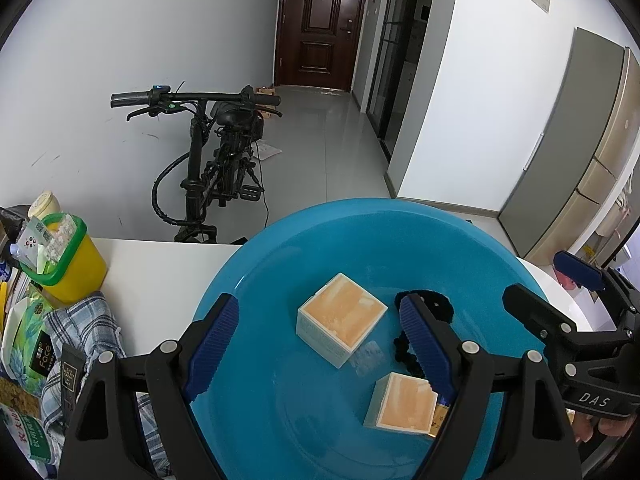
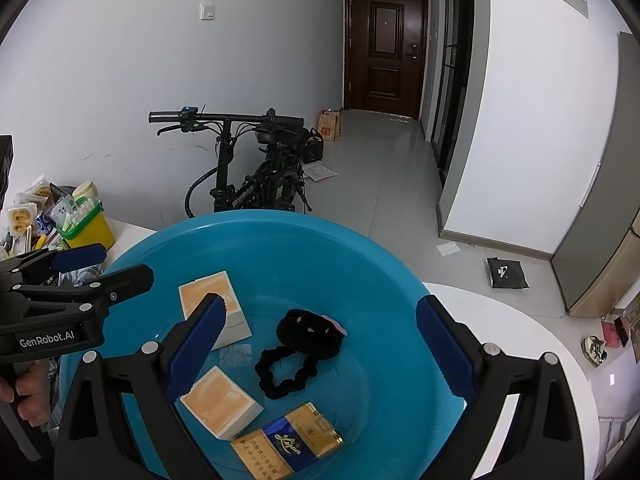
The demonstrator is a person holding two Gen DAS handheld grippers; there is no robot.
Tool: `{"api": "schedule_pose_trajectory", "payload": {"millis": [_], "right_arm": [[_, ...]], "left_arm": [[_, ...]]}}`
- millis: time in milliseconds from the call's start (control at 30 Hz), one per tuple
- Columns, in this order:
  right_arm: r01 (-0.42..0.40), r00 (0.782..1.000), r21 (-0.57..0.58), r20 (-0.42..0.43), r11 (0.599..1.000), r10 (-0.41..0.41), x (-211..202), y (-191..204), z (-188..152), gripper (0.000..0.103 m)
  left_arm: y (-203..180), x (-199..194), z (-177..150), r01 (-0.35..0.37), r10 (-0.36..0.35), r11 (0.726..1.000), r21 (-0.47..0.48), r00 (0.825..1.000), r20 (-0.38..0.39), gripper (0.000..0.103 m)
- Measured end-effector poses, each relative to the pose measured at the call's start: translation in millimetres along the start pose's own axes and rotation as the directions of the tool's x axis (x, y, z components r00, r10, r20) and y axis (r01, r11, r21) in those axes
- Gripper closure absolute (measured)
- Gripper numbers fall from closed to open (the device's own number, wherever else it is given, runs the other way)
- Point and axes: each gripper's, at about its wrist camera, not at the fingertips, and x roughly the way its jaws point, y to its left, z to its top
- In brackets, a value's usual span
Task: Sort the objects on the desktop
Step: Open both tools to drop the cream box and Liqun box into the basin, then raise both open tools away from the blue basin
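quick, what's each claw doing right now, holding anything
Left claw: open, holding nothing, above the blue basin.
Right claw: open, holding nothing, over the black scrunchie.

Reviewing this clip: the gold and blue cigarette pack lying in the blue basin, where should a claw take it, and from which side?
Grip the cigarette pack across its narrow width, pads on its two long edges, coming down from above. It lies flat on the blue basin floor, so only its thin sides offer opposing faces. The open right claw looks best placed; the orange-topped box sits close to the pack's far corner, so enter nearer the hair tie side.
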Motion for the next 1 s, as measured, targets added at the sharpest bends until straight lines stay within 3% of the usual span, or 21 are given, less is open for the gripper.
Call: {"api": "schedule_pose_trajectory", "payload": {"millis": [200,333,600,700,800,1000], "right_arm": [[-0.003,1.000,0.016,0.023,1.000,0.003,-3,-3,1,0.008],[0.006,0.997,0.028,0.073,1.000,-0.008,-11,-5,4,0.007],[-0.012,0.983,0.077,0.182,0.997,-0.003,-31,-13,9,0.003],[-0.001,0.975,0.086,0.222,0.996,-0.018,-40,-15,11,0.001],[-0.013,0.968,0.094,0.251,0.996,-0.011,-46,-17,12,0.001],[-0.017,0.966,0.104,0.260,0.994,-0.011,-51,-20,13,0.001]], "left_arm": [[0,-4,1,0.001,-0.001,1.000,-0.001,1.000,0.026,0.018],[-4,-16,2,-0.015,0.011,0.999,0.029,0.994,0.112,0.018],[-17,-51,-1,-0.068,0.034,0.993,0.094,0.945,0.324,0.014],[-13,-60,1,-0.056,0.025,0.996,0.075,0.929,0.370,0.000],[-9,-68,1,-0.042,0.018,0.998,0.049,0.911,0.413,0.000],[-2,-76,4,-0.033,0.018,0.999,0.027,0.906,0.424,0.000]]}}
